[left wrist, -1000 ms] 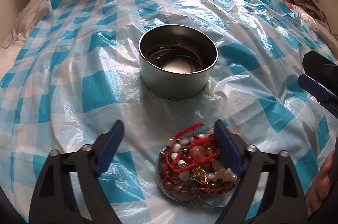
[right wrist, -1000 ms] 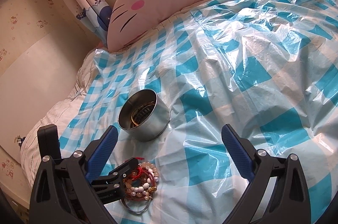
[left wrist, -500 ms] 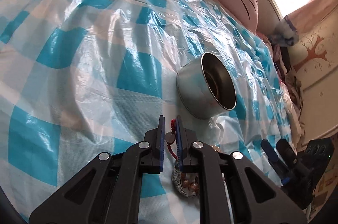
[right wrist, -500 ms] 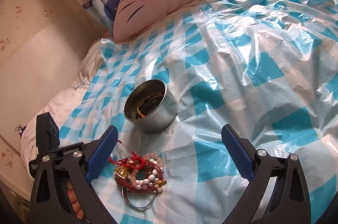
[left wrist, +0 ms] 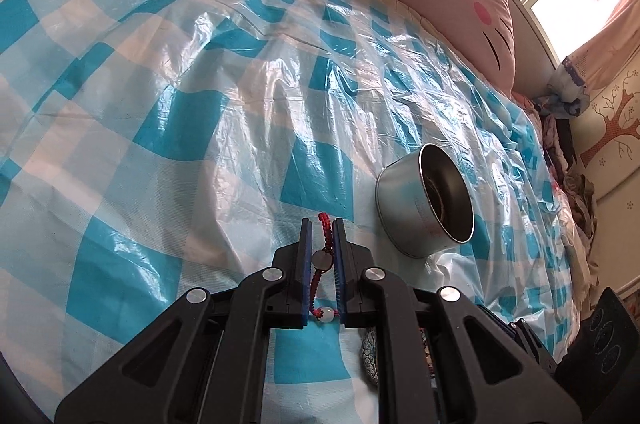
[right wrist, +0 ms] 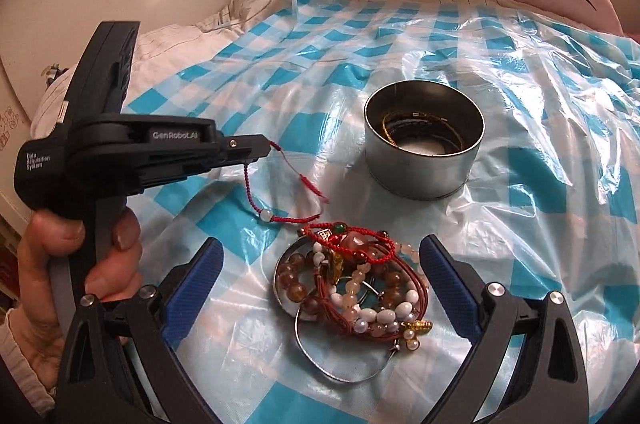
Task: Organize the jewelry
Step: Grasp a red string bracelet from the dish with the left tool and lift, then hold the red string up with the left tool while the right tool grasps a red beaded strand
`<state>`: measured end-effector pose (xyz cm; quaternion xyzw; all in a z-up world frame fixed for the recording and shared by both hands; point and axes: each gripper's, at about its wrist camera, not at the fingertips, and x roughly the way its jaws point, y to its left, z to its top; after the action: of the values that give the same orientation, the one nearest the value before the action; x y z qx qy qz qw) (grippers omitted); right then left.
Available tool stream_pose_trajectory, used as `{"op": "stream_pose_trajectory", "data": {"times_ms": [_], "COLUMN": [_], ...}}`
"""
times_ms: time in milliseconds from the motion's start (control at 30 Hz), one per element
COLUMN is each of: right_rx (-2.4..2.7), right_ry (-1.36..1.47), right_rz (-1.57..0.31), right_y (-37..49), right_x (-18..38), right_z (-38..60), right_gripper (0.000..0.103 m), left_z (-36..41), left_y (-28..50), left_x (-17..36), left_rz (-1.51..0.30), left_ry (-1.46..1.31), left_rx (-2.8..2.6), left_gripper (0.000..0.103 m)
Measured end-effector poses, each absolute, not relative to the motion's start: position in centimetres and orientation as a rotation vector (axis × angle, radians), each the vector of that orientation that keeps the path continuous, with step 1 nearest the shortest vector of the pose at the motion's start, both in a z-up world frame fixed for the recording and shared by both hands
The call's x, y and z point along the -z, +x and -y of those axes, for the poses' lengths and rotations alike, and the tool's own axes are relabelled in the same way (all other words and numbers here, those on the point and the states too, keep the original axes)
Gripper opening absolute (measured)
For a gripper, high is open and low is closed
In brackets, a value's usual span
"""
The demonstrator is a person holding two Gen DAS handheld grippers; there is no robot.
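Pinching a red cord bracelet (left wrist: 325, 244), the left gripper (right wrist: 256, 152) reads "GenRobot.AI" and "Data Acquisition System"; the right gripper (right wrist: 322, 270) hangs spread over the jewelry pile (right wrist: 352, 288) near the round tin (right wrist: 424, 151).

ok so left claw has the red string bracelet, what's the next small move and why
Probably carry the left claw toward and over the open metal tin. It is shut on the red string bracelet, which hangs beside the jewelry pile, and the tin already holds bangles.
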<state>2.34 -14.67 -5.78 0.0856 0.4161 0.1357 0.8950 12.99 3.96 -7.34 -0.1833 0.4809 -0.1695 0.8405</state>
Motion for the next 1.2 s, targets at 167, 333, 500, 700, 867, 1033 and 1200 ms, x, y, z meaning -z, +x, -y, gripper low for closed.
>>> {"op": "stream_pose_trajectory", "data": {"times_ms": [167,333,500,700,867,1033,1200], "right_rx": [-0.290,-0.318,-0.360,-0.360,-0.343,-0.309,-0.343], "right_ry": [0.201,0.229,0.340,0.441,0.460,0.432,0.301], "right_rz": [-0.922,-0.964,-0.930,-0.862,-0.834,-0.900,-0.941], "right_y": [4.7,5.8,5.4,4.5,4.2,5.0,5.5], "right_x": [7.2,8.2,7.9,6.8,6.3,7.6,8.0], "right_z": [15.2,15.5,16.8,18.6,19.3,18.8,16.2], "right_gripper": [0.094,0.023,0.012,0.006,0.006,0.071,0.041], "left_z": [-4.7,-4.5,-4.4,-4.4,-4.3,-4.3,-4.2], "left_y": [13.3,13.4,13.4,13.4,13.5,13.5,13.5], "left_x": [7.7,7.9,8.0,8.0,8.0,8.1,8.1], "left_rz": [-1.027,-1.037,-1.040,-1.040,-1.041,-1.045,-1.045], "left_ry": [-0.411,-0.404,-0.404,-0.403,-0.400,-0.395,-0.392], "left_rx": [0.335,0.330,0.331,0.329,0.328,0.328,0.329], "left_gripper": [0.009,0.009,0.009,0.010,0.009,0.010,0.010]}}
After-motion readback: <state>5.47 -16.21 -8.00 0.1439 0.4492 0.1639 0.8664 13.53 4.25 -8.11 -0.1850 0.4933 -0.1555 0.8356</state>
